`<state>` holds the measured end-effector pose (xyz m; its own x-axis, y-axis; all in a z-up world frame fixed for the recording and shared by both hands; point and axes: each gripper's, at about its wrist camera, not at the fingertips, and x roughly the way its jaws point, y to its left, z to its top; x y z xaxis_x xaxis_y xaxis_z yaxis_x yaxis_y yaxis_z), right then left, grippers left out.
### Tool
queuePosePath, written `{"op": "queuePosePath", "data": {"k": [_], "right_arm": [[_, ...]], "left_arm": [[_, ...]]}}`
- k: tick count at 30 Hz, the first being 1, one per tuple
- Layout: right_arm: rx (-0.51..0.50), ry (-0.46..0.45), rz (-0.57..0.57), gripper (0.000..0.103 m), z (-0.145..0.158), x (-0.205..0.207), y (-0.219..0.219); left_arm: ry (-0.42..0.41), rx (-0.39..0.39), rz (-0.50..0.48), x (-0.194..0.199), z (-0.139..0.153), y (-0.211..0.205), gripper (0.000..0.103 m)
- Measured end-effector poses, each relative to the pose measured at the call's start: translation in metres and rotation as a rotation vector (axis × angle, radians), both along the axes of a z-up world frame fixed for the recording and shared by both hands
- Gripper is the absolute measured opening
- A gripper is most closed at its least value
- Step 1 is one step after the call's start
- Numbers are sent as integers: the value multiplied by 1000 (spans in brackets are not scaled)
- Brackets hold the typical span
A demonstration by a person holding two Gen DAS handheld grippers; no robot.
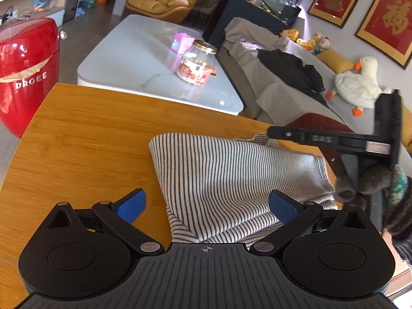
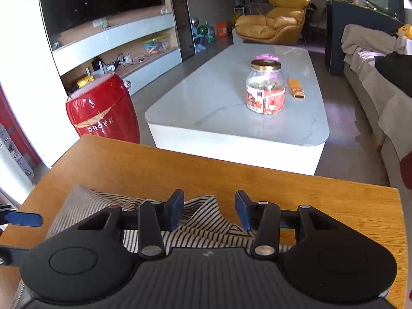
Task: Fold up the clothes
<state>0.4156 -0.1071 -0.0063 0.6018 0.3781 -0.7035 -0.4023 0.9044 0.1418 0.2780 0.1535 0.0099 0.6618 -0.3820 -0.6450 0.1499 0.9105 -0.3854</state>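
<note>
One wooden table point(image 1: 85, 134) with one striped garment point(image 1: 226, 180) bunched on it, one red bin point(image 1: 25, 74) reading DROEE, one labelled jar point(image 2: 265, 90). Left gripper point(image 1: 206, 206) spread wide; right gripper point(image 2: 209, 209) partly open, both above cloth, pinching nothing.

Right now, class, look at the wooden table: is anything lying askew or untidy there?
Yes. The striped garment lies rumpled on the wooden table, not flat or squared: its edges run slanted, and in the right wrist view a corner sticks up in loose folds between the right gripper's open jaws. Nothing looks spilled or damaged.
</note>
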Motion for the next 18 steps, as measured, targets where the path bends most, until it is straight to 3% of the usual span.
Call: {"op": "queuePosePath", "data": {"k": [3, 6, 11, 14, 18], "right_arm": [[-21, 4, 5, 7, -9, -2, 2], [20, -62, 25, 6, 14, -25, -5], [125, -160, 145, 5, 77, -118, -32], [99, -151, 206, 5, 80, -176, -36], [65, -91, 246, 5, 58, -229, -34]], "left_arm": [[-18, -20, 22, -11, 7, 13, 103], [-20, -45, 51, -16, 11, 26, 103], [-51, -111, 70, -27, 21, 36, 103], [-98, -147, 45, -36, 31, 35, 103], [-133, -165, 8, -46, 43, 26, 103]]}}
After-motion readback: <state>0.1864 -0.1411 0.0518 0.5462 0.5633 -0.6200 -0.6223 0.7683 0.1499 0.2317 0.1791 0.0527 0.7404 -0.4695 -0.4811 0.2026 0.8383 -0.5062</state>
